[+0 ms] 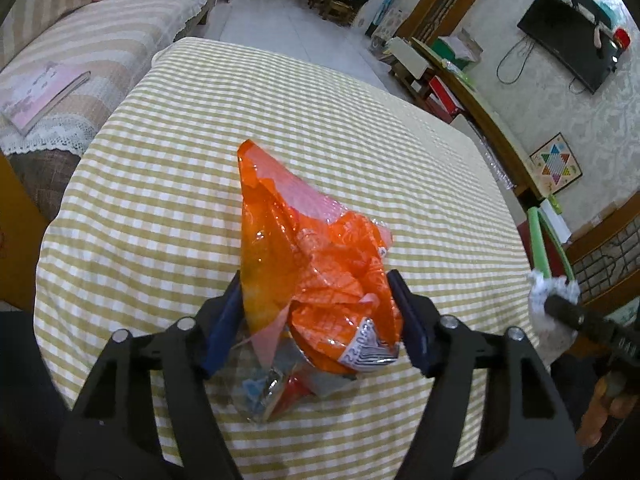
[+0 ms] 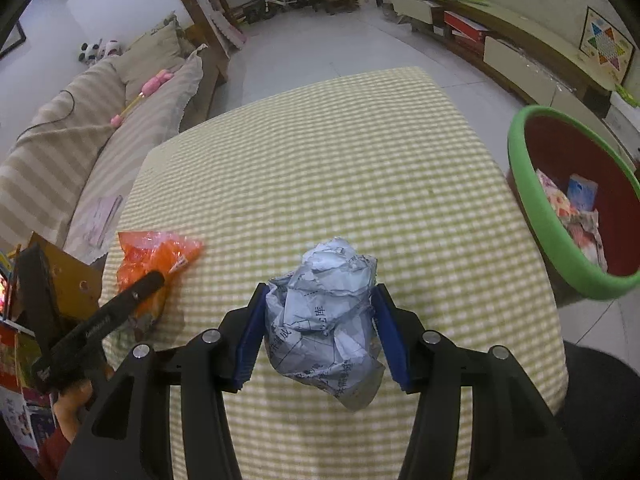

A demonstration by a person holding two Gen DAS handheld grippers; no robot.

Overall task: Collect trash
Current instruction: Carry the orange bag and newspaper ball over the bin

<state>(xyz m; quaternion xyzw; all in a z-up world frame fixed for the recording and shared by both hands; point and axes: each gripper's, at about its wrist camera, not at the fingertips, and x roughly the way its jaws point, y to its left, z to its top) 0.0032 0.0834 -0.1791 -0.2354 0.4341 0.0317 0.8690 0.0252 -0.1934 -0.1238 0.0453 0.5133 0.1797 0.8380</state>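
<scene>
A crumpled orange plastic wrapper [image 1: 304,240] lies on the yellow-checked tablecloth [image 1: 240,100] over some clear and red scraps. My left gripper [image 1: 316,292] has both blue pads pressed against the wrapper's sides. In the right wrist view the same orange wrapper [image 2: 156,252] sits at the left. My right gripper [image 2: 320,320] is shut on a crumpled ball of printed grey paper [image 2: 324,320], held above the cloth. That paper ball [image 1: 548,292] also shows at the right edge of the left wrist view.
A green-rimmed red bin [image 2: 532,208] stands off the table's right side with several wrappers inside. A striped sofa [image 1: 100,40] with a pink book [image 1: 44,96] runs along the left. A low cabinet [image 2: 520,60] lines the far right wall.
</scene>
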